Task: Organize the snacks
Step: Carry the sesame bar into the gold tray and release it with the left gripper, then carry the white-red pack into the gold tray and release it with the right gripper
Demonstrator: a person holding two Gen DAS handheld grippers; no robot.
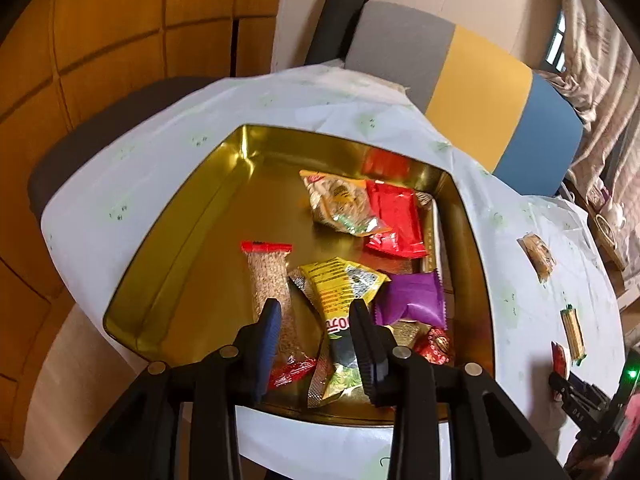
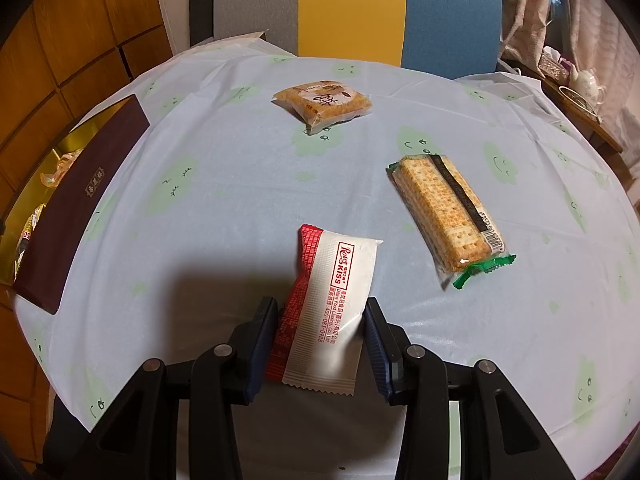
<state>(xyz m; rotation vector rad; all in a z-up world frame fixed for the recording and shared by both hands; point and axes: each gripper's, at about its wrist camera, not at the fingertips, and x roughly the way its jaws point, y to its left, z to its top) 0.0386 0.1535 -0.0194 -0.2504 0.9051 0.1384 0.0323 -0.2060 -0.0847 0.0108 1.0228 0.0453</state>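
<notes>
My right tool (image 2: 320, 312) grips the red-white snack wrapper (image 2: 324, 312) lengthwise fwd; gold tin (image 2: 68, 140) lies far left; left tool (image 1: 316, 312) released, empty.

We see a glossy gold metal tin (image 1: 192, 216), shiny plastic wrappers (image 2: 332, 304), and matt cloth (image 2: 224, 184) beneath.

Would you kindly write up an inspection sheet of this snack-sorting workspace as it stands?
Surface: table under pale blue cloth.
Job's things: gold tin holding assorted snack packets; cracker pack and biscuit pack lying on the cloth.
Clutter: nothing seen.
Grippers: left gripper open above the tin, holding nothing; right gripper shut on the red-and-white packet.
Cables: nothing seen.
Surroundings: striped chair, wooden cabinets, teapot on a side table.
</notes>
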